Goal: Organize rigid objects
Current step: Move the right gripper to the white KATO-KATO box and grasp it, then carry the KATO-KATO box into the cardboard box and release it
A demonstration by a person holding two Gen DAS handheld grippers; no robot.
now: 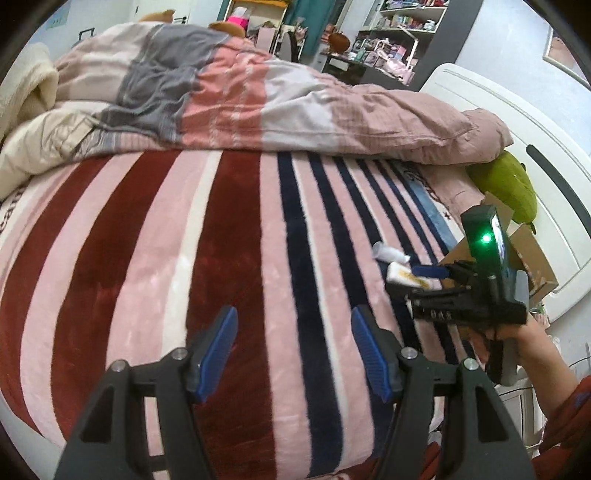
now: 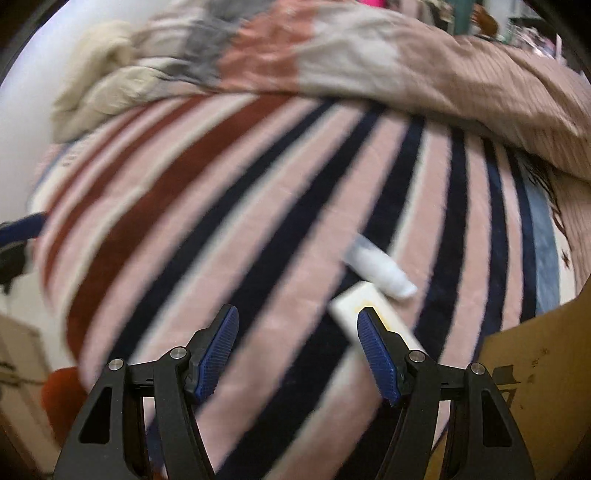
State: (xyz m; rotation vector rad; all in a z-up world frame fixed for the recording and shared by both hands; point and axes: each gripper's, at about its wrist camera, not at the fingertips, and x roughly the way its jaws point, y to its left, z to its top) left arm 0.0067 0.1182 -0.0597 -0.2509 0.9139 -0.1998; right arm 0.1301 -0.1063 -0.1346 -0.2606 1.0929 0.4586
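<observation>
A white tube [image 1: 388,254] [image 2: 380,268] and a cream rectangular box [image 1: 408,277] [image 2: 354,308] lie side by side on the striped blanket [image 1: 221,258] [image 2: 258,221]. My right gripper [image 2: 295,332] hangs open above the blanket, its right finger in front of the cream box, nothing between the blue pads. In the left wrist view the right gripper [image 1: 430,277] points at the box from the right, held by a hand [image 1: 517,332]. My left gripper [image 1: 293,332] stands open over bare blanket, left of both objects.
A brown cardboard box [image 1: 532,258] [image 2: 535,369] sits at the bed's right edge. A crumpled quilt [image 1: 258,92] [image 2: 369,55] fills the far half of the bed. A green plush toy [image 1: 509,184] leans on the white headboard [image 1: 517,122]. Cluttered shelves [image 1: 399,33] stand behind.
</observation>
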